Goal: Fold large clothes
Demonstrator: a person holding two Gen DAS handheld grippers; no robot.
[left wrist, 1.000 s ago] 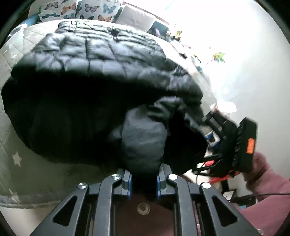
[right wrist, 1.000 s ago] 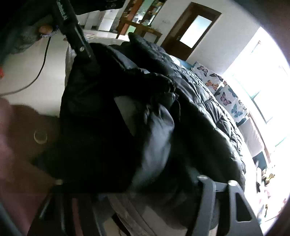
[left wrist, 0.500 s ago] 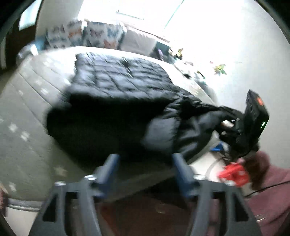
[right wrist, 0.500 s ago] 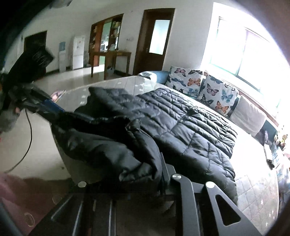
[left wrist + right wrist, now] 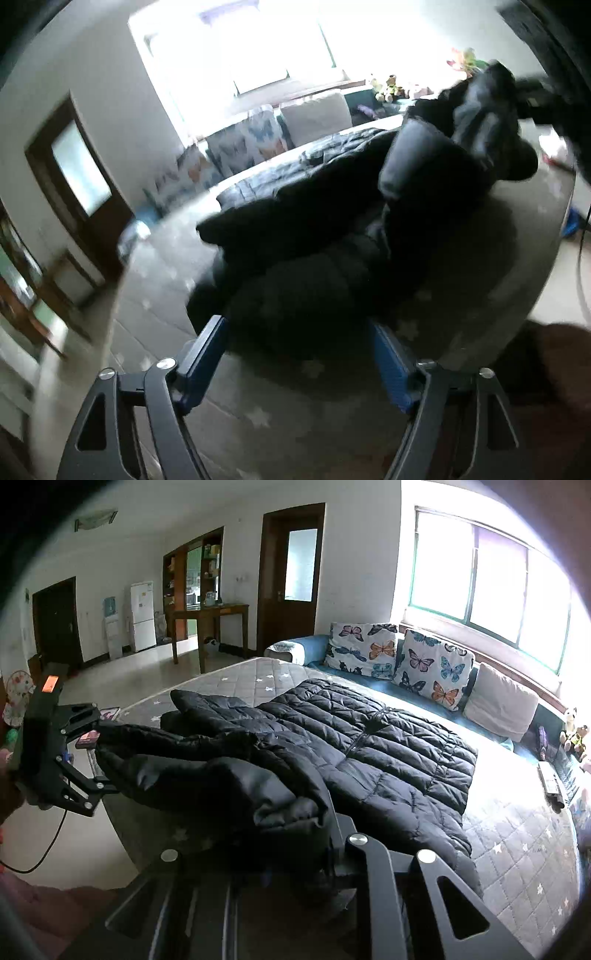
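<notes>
So the black puffer jacket (image 5: 369, 753) is mostly flat mid-mattress (image 5: 517, 834), right gripper (image 5: 295, 834) pinching its bunched near-edge end, left gripper (image 5: 299, 354) just opened wide, empty, folding barely started.

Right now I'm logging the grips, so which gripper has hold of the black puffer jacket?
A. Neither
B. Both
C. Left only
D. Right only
D: the right gripper is clamped on a bunched fold of the black puffer jacket, while the left gripper stands open, its jaws having just opened.
</notes>
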